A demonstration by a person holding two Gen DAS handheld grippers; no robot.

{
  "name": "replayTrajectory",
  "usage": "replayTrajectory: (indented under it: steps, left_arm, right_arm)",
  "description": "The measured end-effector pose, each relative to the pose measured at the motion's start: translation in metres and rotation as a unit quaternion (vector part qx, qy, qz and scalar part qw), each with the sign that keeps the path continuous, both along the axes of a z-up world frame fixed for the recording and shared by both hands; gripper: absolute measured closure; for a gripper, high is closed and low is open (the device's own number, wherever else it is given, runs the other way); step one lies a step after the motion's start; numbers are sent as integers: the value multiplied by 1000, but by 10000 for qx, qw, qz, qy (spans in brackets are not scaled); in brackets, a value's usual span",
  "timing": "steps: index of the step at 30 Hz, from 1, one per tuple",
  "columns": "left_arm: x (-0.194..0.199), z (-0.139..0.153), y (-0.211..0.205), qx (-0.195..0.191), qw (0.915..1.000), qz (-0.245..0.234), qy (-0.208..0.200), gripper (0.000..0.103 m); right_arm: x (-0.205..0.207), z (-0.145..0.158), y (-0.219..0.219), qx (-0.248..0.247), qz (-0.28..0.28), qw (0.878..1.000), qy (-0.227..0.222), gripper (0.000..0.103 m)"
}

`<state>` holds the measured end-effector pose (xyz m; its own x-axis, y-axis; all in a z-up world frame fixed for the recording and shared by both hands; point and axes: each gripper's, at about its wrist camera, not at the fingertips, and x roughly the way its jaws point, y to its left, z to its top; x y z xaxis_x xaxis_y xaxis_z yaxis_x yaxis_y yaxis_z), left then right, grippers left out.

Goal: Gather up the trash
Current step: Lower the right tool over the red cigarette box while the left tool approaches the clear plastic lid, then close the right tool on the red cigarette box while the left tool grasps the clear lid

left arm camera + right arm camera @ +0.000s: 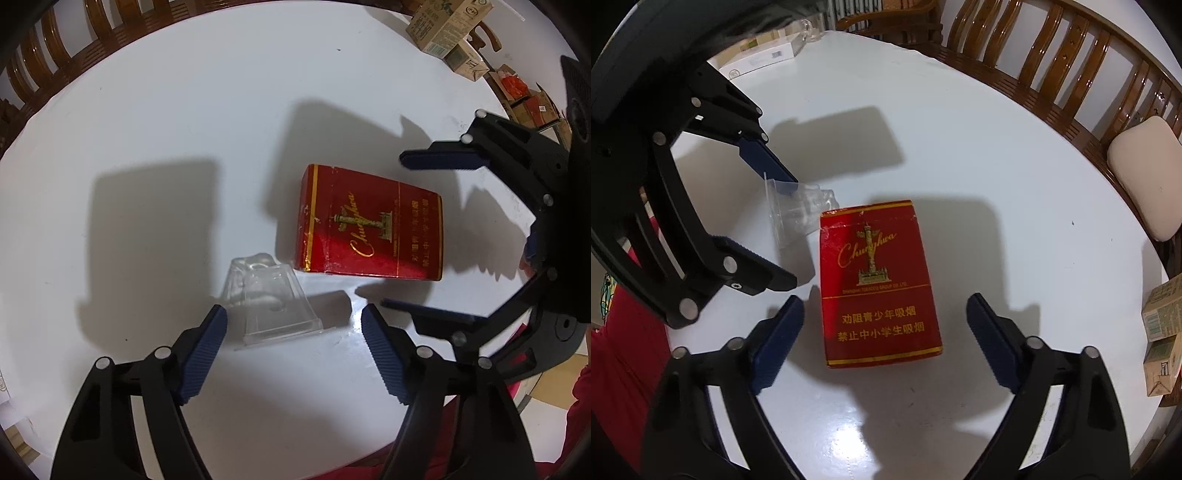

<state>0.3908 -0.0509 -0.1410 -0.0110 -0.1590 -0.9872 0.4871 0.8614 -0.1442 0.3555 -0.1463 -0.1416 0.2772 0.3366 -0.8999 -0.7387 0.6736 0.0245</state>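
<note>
You work on a round white table (166, 122), glossy enough that a lamp is reflected as a bright patch near your side of it. Dark shadows of both tools fall across the surface. On the table lies a red cigarette pack (877, 284), flat, with gold letters and a gold column printed on its face. Just beside one corner of the pack is a clear plastic wrapper (269, 299), crumpled and partly standing up; from the right wrist view I cannot tell if it touches the pack or only comes very close. Your left gripper (293, 345) points down at the table with its blue pads wide apart, and the wrapper sits between them without being pressed. Your right gripper (884, 341) is also spread wide, with the near end of the pack between its pads and a clear gap on each side, so nothing is held. Around the far edge of the table stands a wooden bench (1071, 66) with curved slats, and a cream cushion (1148, 173) rests on its seat. At the table edge you see two small drink cartons (1163, 332), one above the other in the picture. Beyond the left tool there is a white flat box (764, 55), a little blurred. Red clothing (624, 354) shows at the lower left.
</note>
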Motion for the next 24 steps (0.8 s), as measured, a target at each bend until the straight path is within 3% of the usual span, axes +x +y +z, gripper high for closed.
replayTrajectory:
  steps: [3,7,14,16,24]
  left_arm:
    - [-1,0,-2,14,10000,-11,-42,32]
    - [2,1,-8,115,9998,-85,-120,43]
    - [2,2,-6,158,9998,-44,-143,54]
    - [1,3,-6,139,9998,-52,-122,62]
    - [-5,8,-2,98,9994,3,-329,62]
  right_arm:
    - [1,-2,0,-33,-1,10000,14,31]
    - [-1,-1,-2,-54,-104,9999,-80,43]
    - [-10,0,-8,-83,-474,9980,-412,44]
    - [-10,-1,-10,-54,-626,9972,-417,44]
    - [-21,2,-17,-128,-1140,9921,-513,44]
